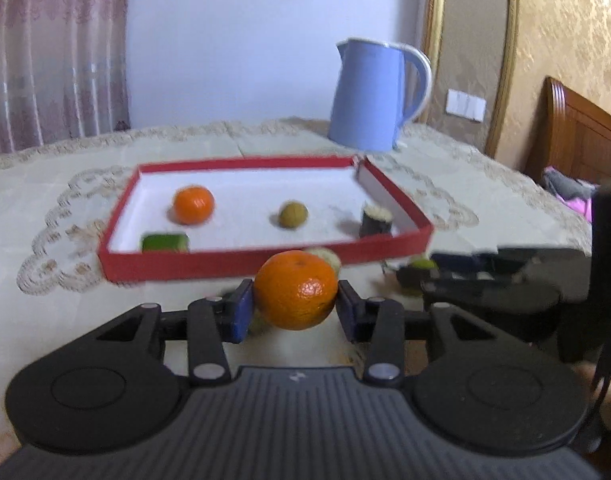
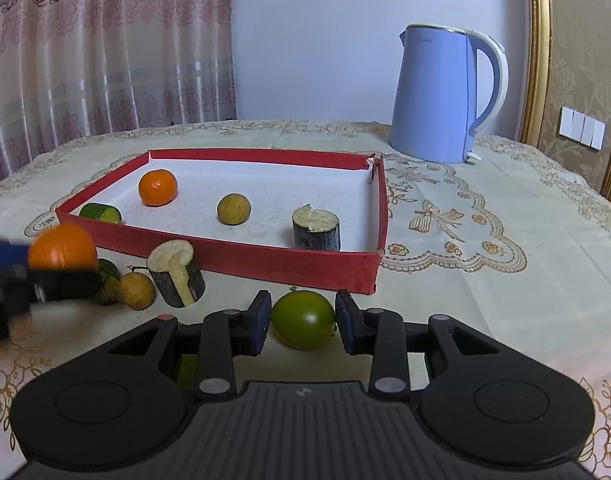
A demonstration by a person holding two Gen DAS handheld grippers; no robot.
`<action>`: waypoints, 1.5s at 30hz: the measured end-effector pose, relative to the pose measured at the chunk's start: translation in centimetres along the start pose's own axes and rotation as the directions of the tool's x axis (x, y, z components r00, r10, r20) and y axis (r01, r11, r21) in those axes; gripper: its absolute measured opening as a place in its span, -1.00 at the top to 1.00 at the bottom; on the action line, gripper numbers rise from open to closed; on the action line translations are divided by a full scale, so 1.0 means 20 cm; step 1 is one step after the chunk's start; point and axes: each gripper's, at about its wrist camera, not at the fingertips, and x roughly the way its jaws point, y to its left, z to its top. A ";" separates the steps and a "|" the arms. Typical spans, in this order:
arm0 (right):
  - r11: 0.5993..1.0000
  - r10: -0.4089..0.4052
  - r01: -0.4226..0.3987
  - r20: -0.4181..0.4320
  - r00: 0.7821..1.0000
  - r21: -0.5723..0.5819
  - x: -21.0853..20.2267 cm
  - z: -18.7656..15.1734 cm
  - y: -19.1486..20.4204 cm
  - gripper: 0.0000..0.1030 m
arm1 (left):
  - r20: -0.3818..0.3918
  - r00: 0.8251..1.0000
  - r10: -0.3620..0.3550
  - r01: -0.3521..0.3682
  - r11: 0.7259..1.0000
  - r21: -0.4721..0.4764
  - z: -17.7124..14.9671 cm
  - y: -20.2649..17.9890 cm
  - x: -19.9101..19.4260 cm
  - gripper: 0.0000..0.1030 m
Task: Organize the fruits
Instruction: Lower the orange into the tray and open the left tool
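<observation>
My left gripper (image 1: 294, 304) is shut on an orange tangerine (image 1: 295, 295) and holds it above the tablecloth, just in front of the red tray (image 1: 241, 266). My right gripper (image 2: 303, 320) is shut on a round green fruit (image 2: 303, 319) near the tray's front right corner. Inside the red tray (image 2: 265, 264) lie a tangerine (image 2: 157, 187), a green cut piece (image 2: 100, 213), a small yellow-green fruit (image 2: 233, 209) and a dark-skinned cut chunk (image 2: 316, 229). The right wrist view also shows the left gripper's fingers (image 2: 61, 284) with the held tangerine (image 2: 61, 245) at the left.
On the cloth in front of the tray lie a split dark-skinned chunk (image 2: 176, 276), a small yellowish fruit (image 2: 136, 290) and a dark green fruit (image 2: 107, 282). A blue kettle (image 2: 437, 94) stands behind the tray's right corner. A wooden headboard (image 1: 577, 132) lies beyond the table's right edge.
</observation>
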 end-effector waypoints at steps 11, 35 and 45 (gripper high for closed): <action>1.000 -0.005 0.005 0.002 1.000 -0.005 0.00 0.00 0.01 0.34 | 0.015 0.992 0.122 -0.122 0.992 0.012 0.12 0.11 0.11 0.23; 1.000 -0.009 0.009 -0.007 1.000 -0.026 0.04 0.01 0.03 0.34 | -0.106 0.951 0.289 -0.292 0.956 -0.014 0.23 0.39 0.65 0.23; 0.999 -0.023 0.023 -0.004 1.000 -0.043 0.05 0.01 0.04 0.34 | -0.057 0.950 0.308 -0.309 0.951 -0.014 0.22 0.39 0.61 -0.45</action>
